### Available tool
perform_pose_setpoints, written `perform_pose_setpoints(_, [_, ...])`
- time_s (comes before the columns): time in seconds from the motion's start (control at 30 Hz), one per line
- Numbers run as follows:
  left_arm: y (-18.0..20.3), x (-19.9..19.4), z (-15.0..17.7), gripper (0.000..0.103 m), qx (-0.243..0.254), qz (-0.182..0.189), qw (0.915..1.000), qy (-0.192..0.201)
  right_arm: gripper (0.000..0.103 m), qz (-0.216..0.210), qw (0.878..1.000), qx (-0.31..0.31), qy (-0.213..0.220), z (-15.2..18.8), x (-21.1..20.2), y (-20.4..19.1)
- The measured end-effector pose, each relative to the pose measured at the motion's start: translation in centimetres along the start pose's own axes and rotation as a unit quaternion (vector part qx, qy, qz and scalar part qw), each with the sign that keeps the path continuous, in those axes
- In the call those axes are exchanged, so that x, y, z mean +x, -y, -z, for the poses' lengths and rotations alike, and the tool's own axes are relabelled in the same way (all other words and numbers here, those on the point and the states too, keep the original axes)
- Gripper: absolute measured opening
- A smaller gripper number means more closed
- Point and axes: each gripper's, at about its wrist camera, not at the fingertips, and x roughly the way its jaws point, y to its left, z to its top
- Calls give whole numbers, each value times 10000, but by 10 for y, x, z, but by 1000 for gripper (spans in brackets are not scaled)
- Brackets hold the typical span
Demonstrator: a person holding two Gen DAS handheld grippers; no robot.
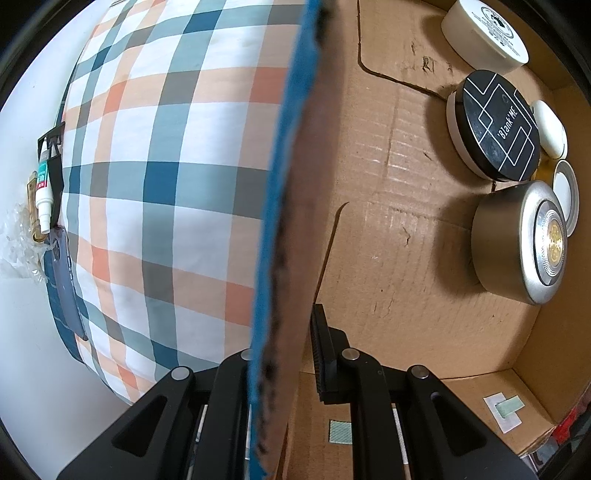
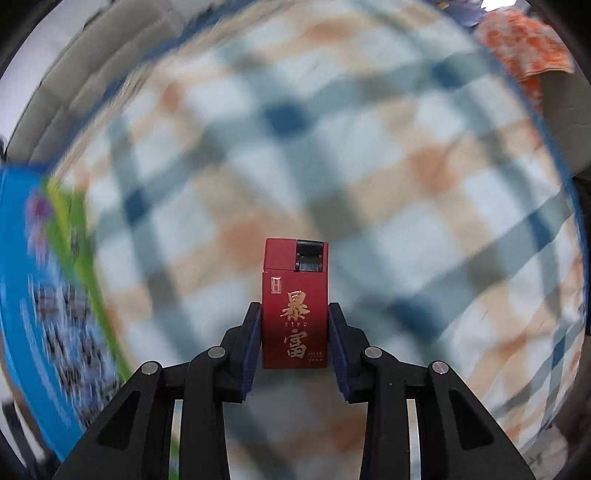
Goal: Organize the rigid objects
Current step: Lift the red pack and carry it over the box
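Right wrist, tongs [image 2: 294, 332] gripping upright lighter [image 2: 294, 302]

Red gold-lettered lighter [image 2: 294, 304], upright, between the closed jaws.

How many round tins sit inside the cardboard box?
4 in the box, along its right wall: white tin, black tin, metal tin, small tin behind. More may be hidden.

Left hand-held gripper [image 1: 284, 354] straddles the box wall [image 1: 284, 221], which runs up the frame's centre between its fingers. Right of the wall, on the box floor [image 1: 388, 184]: white tin [image 1: 480, 37], black-lidded tin [image 1: 495, 125], metallic tin [image 1: 517, 240]. Left: plaid cloth [image 1: 166, 166].
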Motion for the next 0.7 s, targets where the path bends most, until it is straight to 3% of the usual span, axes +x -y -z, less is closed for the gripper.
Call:
perform_pose_setpoints(0.07, [1, 0, 0, 10, 8, 1, 10000, 7, 38, 12, 9996, -69, -262, 5, 7, -4])
perform_pose_setpoints(0.1, [2, 0, 0, 10, 4, 14, 10000, 8, 44, 2, 9997, -67, -242, 5, 6, -4])
perform_pose_setpoints(0.13, [1, 0, 0, 10, -1, 26, 10000, 7, 58, -6, 9998, -72, -211, 4, 5, -3])
perform_pose_setpoints(0.2, [1, 1, 0, 10, 0, 39, 10000, -1, 72, 21, 9999, -27, -119, 3, 1, -7])
perform_pose_setpoints(0.3, [0, 1, -1, 10, 20, 32, 10000, -2, 68, 107, 9998, -53, -140, -5, 5, -12])
perform_pose_setpoints(0.33, [-1, 1, -1, 10, 20, 37, 10000, -3, 46, 180, 9996, -96, -189, -6, 9, -13])
perform_pose_setpoints(0.4, [-1, 2, -1, 10, 19, 58, 10000, -4, 38, 405, 9986, -226, -254, -8, 16, -17])
perform_pose_setpoints(0.53, [-2, 3, -2, 10, 32, 82, 10000, -9, 37, 480, 9975, -416, -319, -1, 11, -31])
perform_pose_setpoints(0.7, [-5, 4, -3, 10, 20, 100, 9999, -32, 37, -111, 9986, -521, 12, 15, -36, -52])
